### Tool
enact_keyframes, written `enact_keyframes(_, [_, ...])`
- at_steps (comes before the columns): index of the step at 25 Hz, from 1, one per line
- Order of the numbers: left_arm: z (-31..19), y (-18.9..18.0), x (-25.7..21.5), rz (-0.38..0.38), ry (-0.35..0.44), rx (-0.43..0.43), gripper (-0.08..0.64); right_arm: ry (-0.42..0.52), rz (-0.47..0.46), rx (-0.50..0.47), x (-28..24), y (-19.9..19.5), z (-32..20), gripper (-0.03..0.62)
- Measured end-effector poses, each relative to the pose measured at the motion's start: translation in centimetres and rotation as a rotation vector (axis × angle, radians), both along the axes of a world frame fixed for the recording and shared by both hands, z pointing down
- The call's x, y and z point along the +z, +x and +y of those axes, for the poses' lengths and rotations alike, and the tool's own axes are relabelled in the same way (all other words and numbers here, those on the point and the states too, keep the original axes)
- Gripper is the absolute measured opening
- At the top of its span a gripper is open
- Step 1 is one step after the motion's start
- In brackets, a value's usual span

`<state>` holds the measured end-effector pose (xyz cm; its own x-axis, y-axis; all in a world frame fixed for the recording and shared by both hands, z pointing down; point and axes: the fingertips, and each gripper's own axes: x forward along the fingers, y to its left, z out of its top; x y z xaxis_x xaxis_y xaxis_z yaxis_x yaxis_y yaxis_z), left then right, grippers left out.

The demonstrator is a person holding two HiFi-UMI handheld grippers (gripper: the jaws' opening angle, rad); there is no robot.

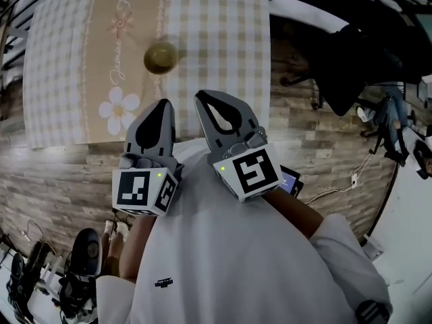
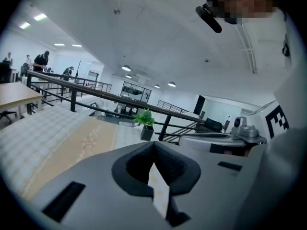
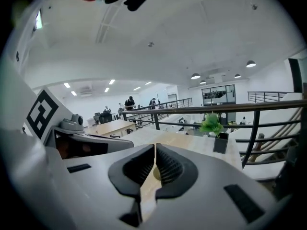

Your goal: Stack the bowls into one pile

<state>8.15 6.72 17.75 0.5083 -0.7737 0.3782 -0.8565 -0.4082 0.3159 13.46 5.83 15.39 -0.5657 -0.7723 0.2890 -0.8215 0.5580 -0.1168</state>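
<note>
Bowl [image 1: 160,57] (olive-toned) is set on the checked table [image 1: 61,59], well apart from both grippers. Left gripper [image 1: 163,105] and right gripper [image 1: 201,100] are held side by side above the person's shirt [image 1: 223,255], jaws pressed together, nothing clamped.

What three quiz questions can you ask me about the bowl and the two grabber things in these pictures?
1. True or false: the left gripper is holding the bowl.
2. Where does the bowl sit? A: on the floor. B: on the table, far from both grippers. C: between two jaws.
3. Fill in the gap: the jaws of the right gripper are ____ (open or shut).

Key: 1 false, because the left gripper is shut on nothing. 2 B. 3 shut.
</note>
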Motion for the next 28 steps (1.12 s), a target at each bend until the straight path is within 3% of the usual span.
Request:
enact_keyframes(13, [-0.2, 0.7, -1.6, -0.015, 0.057, 0.008, 0.02, 0.088, -0.034, 0.082, -2.2, 1.6, 0.6, 0.037])
enact_keyframes(24, [1.5, 1.6, -0.9, -0.032, 0.022, 0.033, 0.02, 0.035, -0.054, 0.072, -1.3, 1.7, 2.2, 0.037])
enact_keyframes(28, [2.2, 1.6, -0.8, -0.027, 0.011, 0.027, 0.02, -0.019, -0.007, 0.061, 0.1, 2.2, 3.1, 0.037])
